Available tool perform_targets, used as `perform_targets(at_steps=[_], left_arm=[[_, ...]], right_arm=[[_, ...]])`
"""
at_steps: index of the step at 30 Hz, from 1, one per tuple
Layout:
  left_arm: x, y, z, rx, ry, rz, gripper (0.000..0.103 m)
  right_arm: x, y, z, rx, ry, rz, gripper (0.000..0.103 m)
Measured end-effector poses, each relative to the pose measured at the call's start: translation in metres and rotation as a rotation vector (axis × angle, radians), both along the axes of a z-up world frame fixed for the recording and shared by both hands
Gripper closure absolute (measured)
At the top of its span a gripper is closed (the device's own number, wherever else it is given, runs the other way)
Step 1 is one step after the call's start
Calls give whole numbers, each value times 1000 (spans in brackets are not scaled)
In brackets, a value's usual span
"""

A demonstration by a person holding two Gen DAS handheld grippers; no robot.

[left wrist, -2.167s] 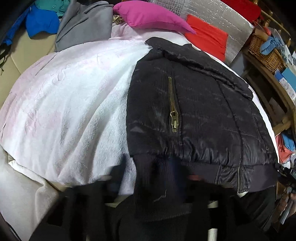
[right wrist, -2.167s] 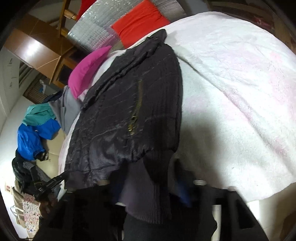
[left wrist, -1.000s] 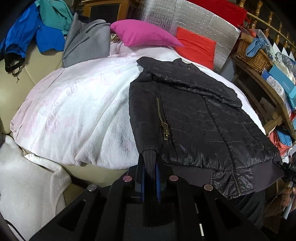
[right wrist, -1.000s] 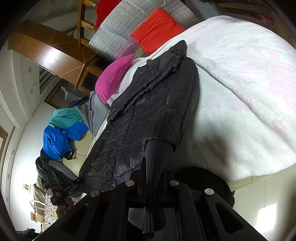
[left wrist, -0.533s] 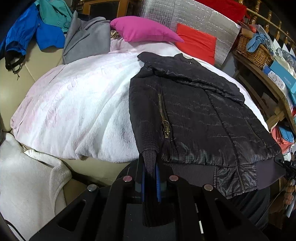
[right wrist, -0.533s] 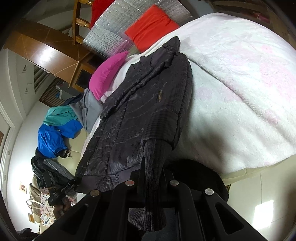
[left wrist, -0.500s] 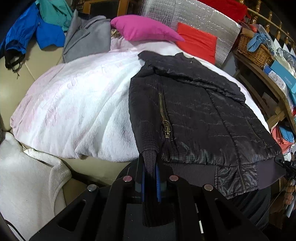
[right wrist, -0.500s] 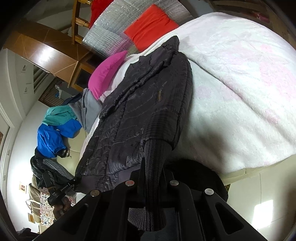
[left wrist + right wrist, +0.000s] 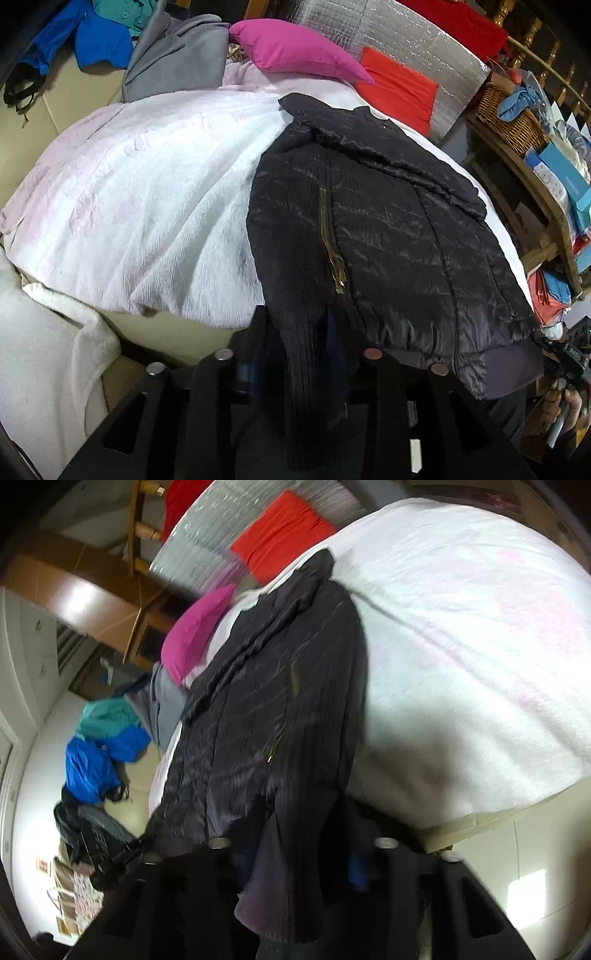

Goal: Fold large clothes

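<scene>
A black quilted jacket [image 9: 388,236] with a brass zipper [image 9: 330,240] lies on a white-pink blanket [image 9: 140,206], its ribbed hem hanging over the near edge. My left gripper [image 9: 301,347] has its jaws spread apart, with the ribbed cuff [image 9: 306,387] draped loosely between them. In the right wrist view the jacket [image 9: 280,709] runs up the blanket [image 9: 480,635]. My right gripper [image 9: 299,853] also has its jaws spread, with the ribbed hem [image 9: 280,893] hanging between them.
A magenta pillow [image 9: 295,50], red cushion [image 9: 397,92] and silver foil panel [image 9: 417,40] lie at the far end. Grey [image 9: 177,55] and blue [image 9: 88,40] garments lie at the far left. A wooden shelf with a wicker basket [image 9: 513,122] stands at right.
Both grippers were shut on the jacket's ribbed edge half a second ago; now both have opened and moved forward toward the bed, and the fabric hangs loose between the jaws.
</scene>
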State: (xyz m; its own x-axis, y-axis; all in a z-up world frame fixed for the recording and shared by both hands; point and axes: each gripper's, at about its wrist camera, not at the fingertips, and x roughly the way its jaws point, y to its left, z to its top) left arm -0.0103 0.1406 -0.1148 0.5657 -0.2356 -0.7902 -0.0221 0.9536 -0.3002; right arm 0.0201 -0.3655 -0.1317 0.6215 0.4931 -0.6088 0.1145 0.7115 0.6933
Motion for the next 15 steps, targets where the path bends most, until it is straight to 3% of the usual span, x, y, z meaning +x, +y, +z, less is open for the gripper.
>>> perform_targets(at_steps=[6,9,10,13,15], left_arm=[[21,-3,-13,-31,58,6,54],[25,-4,-18,-48,81,-4,53],[25,-4,-19,-48,86,-6,62],[26,-6,-17,-26,84,-32,81],[25,-7,-14,-22,79,-39,84]], right_arm=[[22,-6,-9,23,28,12,53],[29,1,-13,39,32,43,55],[30,3,-14,36,33,45,73],[29,5,-10,24,28,61,81],[28,7,-7,10,27,65,82]])
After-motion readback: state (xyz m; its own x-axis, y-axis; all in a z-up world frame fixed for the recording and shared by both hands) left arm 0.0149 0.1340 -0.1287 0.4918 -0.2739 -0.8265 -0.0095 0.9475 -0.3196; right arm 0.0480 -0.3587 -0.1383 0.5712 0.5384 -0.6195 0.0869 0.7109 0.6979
